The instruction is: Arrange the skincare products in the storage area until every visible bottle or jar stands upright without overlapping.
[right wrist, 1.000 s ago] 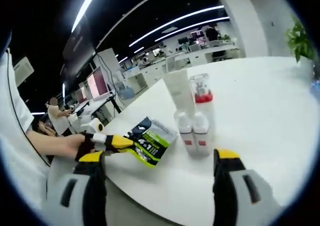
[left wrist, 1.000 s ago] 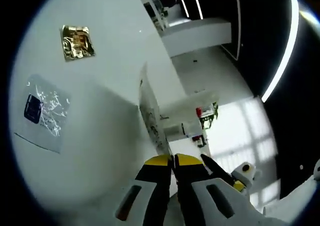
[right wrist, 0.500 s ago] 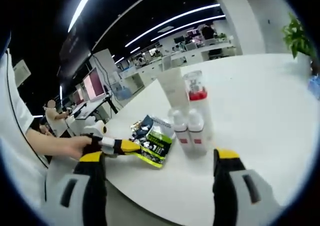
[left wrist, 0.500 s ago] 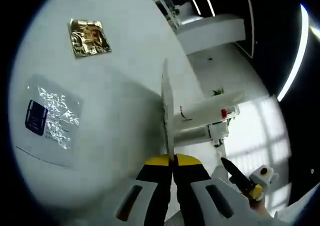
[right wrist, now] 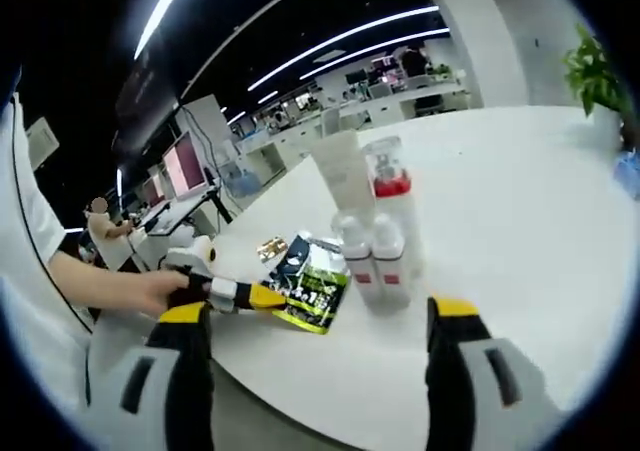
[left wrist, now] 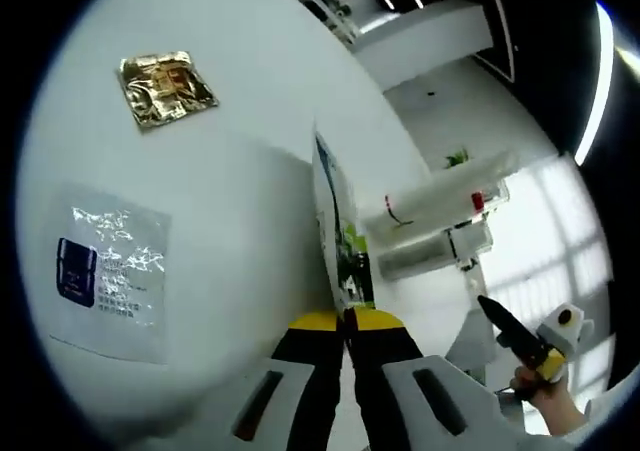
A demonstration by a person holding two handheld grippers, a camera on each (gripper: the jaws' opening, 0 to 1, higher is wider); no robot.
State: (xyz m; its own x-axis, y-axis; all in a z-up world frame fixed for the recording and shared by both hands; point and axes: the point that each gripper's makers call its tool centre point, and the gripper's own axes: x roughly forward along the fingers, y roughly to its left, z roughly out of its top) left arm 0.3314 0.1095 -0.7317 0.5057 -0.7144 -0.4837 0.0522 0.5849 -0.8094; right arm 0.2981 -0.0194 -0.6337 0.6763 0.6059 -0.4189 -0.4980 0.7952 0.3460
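the left gripper (left wrist: 345,321) is pinching a green sachet (right wrist: 312,289) between closed jaws beside the bottles (right wrist: 375,261) on the white bench (right wrist: 520,211); the right gripper (right wrist: 315,321) is hovering, jaws wide apart, gripping nothing.

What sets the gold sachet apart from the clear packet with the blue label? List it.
The gold sachet is opaque, shiny foil; the clear packet is see-through plastic with a dark blue label. In the left gripper view the sachet looks smaller and crinkled, the packet larger and flatter. The sachet lies further from the left tool than the packet. Both lie flat on the white table, untouched and apart.
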